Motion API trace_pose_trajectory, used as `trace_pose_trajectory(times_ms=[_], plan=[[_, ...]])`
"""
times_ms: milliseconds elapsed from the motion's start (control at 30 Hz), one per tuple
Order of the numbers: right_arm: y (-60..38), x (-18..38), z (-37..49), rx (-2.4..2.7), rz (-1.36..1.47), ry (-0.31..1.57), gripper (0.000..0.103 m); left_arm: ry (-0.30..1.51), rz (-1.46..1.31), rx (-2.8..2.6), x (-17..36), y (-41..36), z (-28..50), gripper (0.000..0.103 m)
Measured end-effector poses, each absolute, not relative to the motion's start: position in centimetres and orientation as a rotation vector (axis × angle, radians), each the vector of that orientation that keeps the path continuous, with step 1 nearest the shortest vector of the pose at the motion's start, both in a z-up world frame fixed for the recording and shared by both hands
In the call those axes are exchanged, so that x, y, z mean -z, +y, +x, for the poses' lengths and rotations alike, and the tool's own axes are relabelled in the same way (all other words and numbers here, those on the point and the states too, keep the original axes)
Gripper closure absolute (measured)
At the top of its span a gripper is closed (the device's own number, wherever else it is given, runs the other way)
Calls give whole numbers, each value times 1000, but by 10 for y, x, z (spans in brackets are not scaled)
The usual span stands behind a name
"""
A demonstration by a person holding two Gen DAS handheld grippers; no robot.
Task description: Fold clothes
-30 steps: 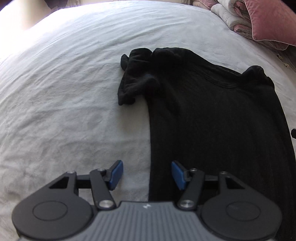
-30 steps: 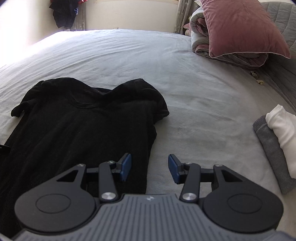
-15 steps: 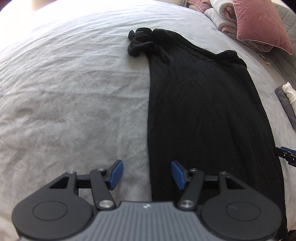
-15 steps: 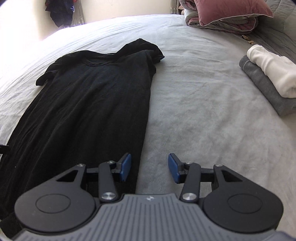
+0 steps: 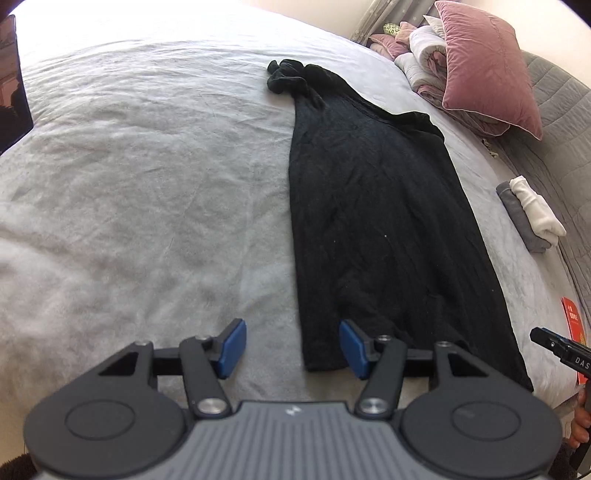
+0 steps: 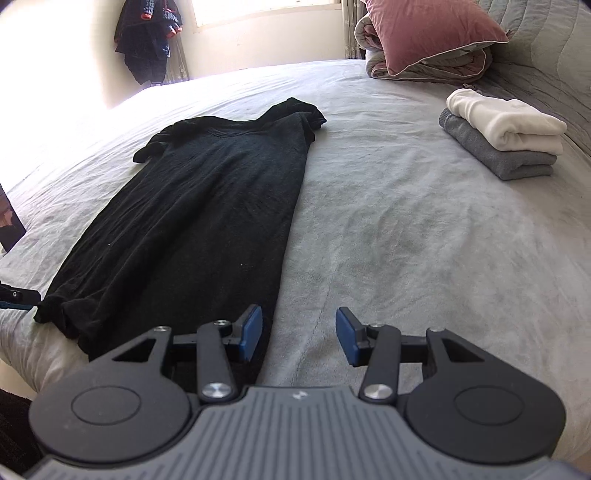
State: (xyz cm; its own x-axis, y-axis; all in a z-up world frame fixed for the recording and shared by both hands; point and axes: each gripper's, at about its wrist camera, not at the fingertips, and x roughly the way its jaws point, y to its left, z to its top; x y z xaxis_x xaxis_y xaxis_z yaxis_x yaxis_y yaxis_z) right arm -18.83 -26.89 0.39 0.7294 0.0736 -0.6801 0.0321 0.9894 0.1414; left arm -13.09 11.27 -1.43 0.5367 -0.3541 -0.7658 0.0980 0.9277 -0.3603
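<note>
I see the black shirt [image 5: 380, 221] spread flat on the grey bed [image 5: 147, 184]. My left gripper [image 5: 293, 345] has its jaws parted and closing — the shirt's near left hem corner lies between them, unpinched. My right gripper [image 6: 299, 334] stands half-wide over the right hem edge, gripping nothing — folded clothes [image 6: 502, 138] far beyond its right jaw.

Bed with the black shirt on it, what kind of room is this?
Probably a bedroom. The shirt lies flat on a big bed, with a pink pillow on rolled bedding at the head and folded clothes stacked nearby.
</note>
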Motion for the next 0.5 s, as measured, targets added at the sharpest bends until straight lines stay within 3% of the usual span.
trace_pose_trajectory(times_ms=[33,67,333,500], plan=[[-269,-2,-195,-31,172,751,55,967,-300,275,15,114,-135,62],[-270,-1,-201,-39,196,747,55,965,-324,280,17,116,-137,66],[-271,19,-231,-84,468,739,60,955,-605,279,32,140,-147,66],[-254,15,-240,-44,400,680,61,947,-700,247,36,147,-152,69]])
